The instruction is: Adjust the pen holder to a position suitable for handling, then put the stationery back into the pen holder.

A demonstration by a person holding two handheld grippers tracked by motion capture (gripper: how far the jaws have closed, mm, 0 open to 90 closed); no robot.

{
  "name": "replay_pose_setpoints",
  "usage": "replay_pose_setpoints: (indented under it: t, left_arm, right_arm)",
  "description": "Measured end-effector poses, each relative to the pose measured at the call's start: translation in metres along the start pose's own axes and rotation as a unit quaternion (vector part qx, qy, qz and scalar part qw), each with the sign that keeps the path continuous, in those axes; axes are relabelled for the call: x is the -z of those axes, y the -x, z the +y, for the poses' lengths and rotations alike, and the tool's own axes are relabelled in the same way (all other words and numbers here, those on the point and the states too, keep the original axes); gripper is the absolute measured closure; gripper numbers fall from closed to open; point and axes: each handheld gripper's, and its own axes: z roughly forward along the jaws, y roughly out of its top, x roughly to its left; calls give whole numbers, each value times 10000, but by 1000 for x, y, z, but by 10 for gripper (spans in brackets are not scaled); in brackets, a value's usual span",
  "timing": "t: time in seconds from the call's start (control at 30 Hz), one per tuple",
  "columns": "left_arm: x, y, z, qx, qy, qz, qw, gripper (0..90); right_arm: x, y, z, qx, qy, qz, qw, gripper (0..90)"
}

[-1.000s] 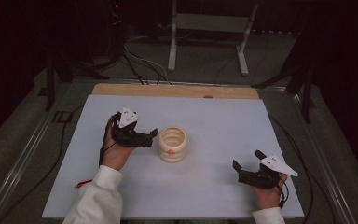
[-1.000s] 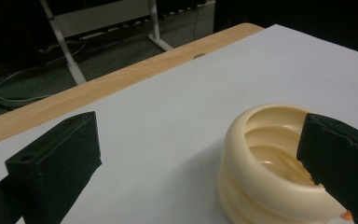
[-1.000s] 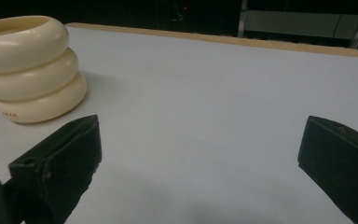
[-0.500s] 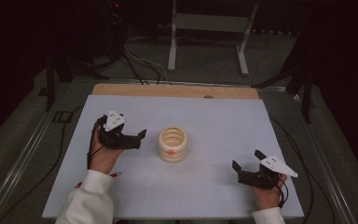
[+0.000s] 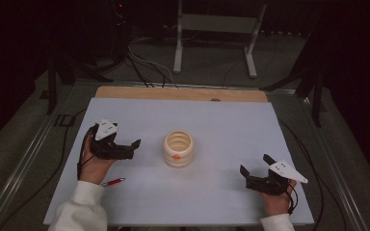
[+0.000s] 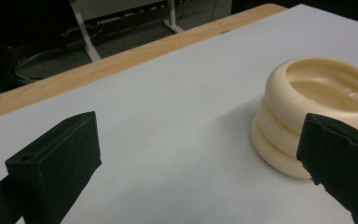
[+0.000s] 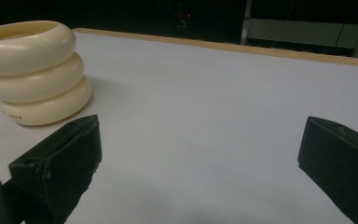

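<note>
A cream holder of three stacked rings (image 5: pixel 178 147) stands upright in the middle of the white table top (image 5: pixel 231 120), with a small orange spot on its front. My left gripper (image 5: pixel 134 149) is open, a hand's width to the holder's left, with nothing between its jaws. In the left gripper view the holder (image 6: pixel 307 102) sits behind the right jaw, and the gripper (image 6: pixel 200 140) is spread wide. My right gripper (image 5: pixel 255 164) rests open near the front right of the table. From the right gripper view (image 7: pixel 200 140) the holder (image 7: pixel 32 70) stands at the far left.
A red pen (image 5: pixel 112 182) lies on the table beside the left wrist. A wooden strip (image 5: pixel 183 94) runs along the far edge. Cables and a metal stand (image 5: pixel 212 29) are on the floor beyond the table.
My left gripper has drawn back to the left, away from the holder it was next to. The right gripper has stayed put.
</note>
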Motion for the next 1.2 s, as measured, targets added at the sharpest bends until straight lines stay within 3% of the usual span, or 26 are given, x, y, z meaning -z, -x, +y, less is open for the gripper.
replay_pose_setpoints:
  t: [0.43,0.77,1.13,1.2]
  left_arm:
    - [10,-16,-20,106,-177,168,9996,2]
    - [15,-21,-37,-55,-509,104,9986,2]
    - [18,-24,-54,14,-610,72,9981,2]
    - [18,-23,-63,48,-684,-57,9976,2]
  right_arm:
    - [0,-1,-1,-29,-15,-13,10000,0]
    - [0,-1,-1,-46,-22,-5,10000,0]
    - [-1,-2,-1,-29,-29,-5,10000,0]
    - [-1,-2,-1,-33,-26,2,10000,0]
